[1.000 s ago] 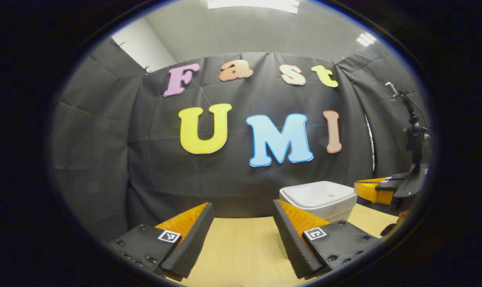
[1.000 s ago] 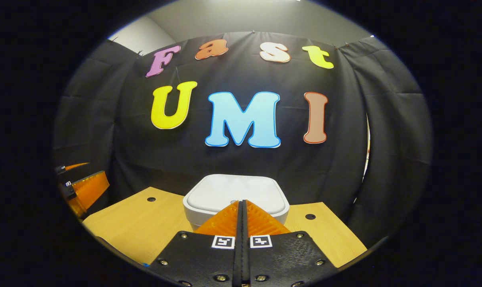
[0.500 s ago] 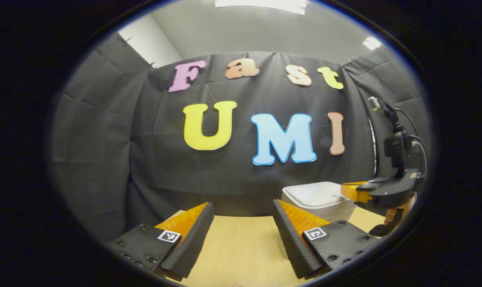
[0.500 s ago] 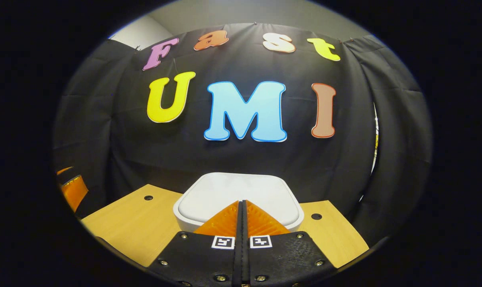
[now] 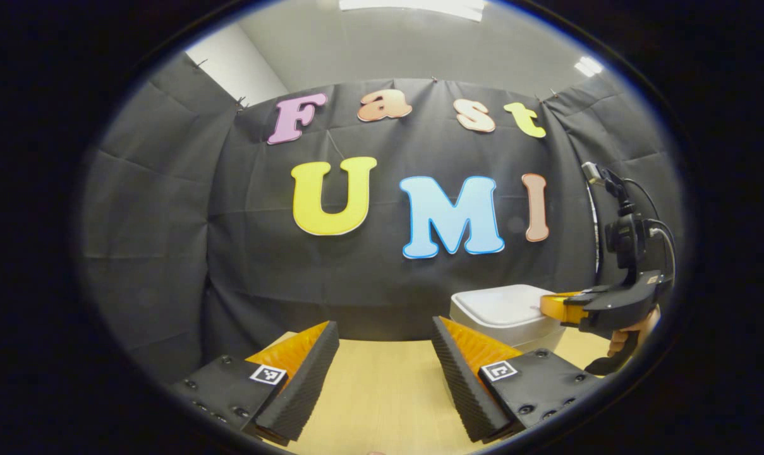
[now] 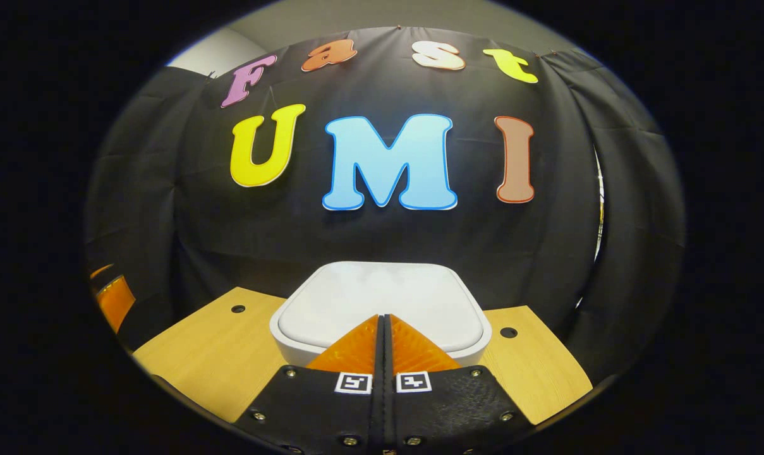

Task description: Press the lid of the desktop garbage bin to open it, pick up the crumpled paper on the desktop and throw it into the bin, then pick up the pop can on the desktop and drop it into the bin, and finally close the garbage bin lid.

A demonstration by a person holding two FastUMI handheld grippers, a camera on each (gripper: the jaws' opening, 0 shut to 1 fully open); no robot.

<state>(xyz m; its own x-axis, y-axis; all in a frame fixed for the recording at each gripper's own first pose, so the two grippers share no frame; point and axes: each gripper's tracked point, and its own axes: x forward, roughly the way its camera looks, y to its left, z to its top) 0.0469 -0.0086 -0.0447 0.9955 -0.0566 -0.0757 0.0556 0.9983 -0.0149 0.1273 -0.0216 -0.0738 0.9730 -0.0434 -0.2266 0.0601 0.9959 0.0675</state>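
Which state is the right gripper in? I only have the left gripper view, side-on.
Observer: Shut. In the right gripper view, the right gripper has its fingers together with no gap.
Operator: Where on the lid?
Observer: The tips are over the lid's near edge, centred side to side. I can't tell if they touch it.
Operator: Anything beside the bin?
Observer: The table has a hole left of the bin and another to its right.
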